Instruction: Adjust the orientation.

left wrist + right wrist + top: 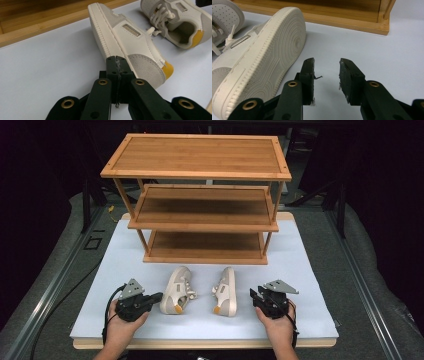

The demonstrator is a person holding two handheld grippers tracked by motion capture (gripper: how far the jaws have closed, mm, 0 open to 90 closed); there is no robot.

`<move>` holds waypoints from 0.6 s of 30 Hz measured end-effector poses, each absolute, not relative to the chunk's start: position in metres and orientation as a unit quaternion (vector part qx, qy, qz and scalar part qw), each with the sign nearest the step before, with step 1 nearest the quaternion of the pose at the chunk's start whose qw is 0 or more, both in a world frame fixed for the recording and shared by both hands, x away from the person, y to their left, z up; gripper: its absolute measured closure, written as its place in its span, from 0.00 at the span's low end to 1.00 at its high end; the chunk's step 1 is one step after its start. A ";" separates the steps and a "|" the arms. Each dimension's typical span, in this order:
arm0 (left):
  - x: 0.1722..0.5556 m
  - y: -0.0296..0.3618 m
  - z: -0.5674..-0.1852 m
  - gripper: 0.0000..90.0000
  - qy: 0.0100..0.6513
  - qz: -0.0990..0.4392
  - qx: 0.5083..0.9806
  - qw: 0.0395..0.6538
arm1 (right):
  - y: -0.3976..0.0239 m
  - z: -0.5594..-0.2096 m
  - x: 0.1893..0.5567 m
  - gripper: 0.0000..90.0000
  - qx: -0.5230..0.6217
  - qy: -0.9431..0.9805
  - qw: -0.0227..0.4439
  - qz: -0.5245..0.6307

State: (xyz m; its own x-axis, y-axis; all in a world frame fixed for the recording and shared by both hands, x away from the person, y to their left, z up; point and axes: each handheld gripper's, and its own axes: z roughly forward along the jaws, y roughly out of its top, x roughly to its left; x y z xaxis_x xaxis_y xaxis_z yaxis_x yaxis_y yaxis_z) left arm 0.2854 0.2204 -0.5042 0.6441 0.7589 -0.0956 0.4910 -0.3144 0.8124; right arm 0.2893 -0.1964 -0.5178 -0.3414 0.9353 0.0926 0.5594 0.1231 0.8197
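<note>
We hold our left gripper (154,297), jaws pressed together on nothing, at the heel of the left shoe (176,290), while our right gripper (256,296) waits with jaws parted and empty beside the right shoe (226,292). Both shoes lie tipped on their sides on the white counter (310,270), just in front of the wooden rack (200,227). To lift cleanly, we judge the left jaws must open first, then close on a heel collar. The shoes are cream leather with grey suede heels, mustard heel tabs, white laces and ribbed soles.
</note>
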 end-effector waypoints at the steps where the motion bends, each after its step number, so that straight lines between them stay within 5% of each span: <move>1: 0.286 0.222 -0.505 1.00 0.396 0.156 0.795 0.432 | -0.197 -0.518 0.289 0.72 0.525 0.712 0.233 0.404; 18: 0.299 0.239 -0.523 1.00 0.438 0.137 0.797 0.393 | -0.199 -0.521 0.292 0.71 0.536 0.702 0.218 0.414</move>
